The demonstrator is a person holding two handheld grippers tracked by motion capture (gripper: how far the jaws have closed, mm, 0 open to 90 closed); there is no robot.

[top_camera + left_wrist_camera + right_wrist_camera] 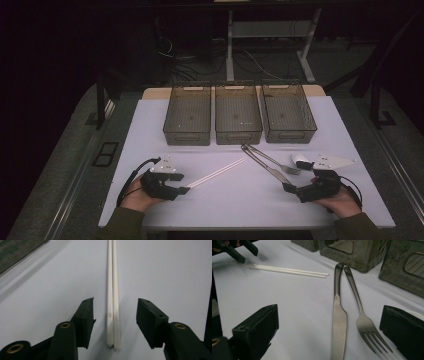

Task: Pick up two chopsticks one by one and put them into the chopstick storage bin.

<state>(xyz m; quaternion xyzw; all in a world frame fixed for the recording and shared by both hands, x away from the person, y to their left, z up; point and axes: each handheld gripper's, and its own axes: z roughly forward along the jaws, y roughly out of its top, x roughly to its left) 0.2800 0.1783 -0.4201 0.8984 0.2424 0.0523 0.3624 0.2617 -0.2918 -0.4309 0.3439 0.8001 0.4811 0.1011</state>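
I see my left gripper [115, 315] with jaws apart around the white chopsticks [112, 290] lying on the table [240, 200], untouched; my right gripper [329, 335] gapes over knife [339, 320] and fork [362, 320]

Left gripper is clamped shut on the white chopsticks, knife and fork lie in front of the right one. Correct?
Not clamped. In the left gripper view the left gripper stands open, with the white chopsticks lying between the pads untouched. The knife and fork do lie in front of the right gripper.
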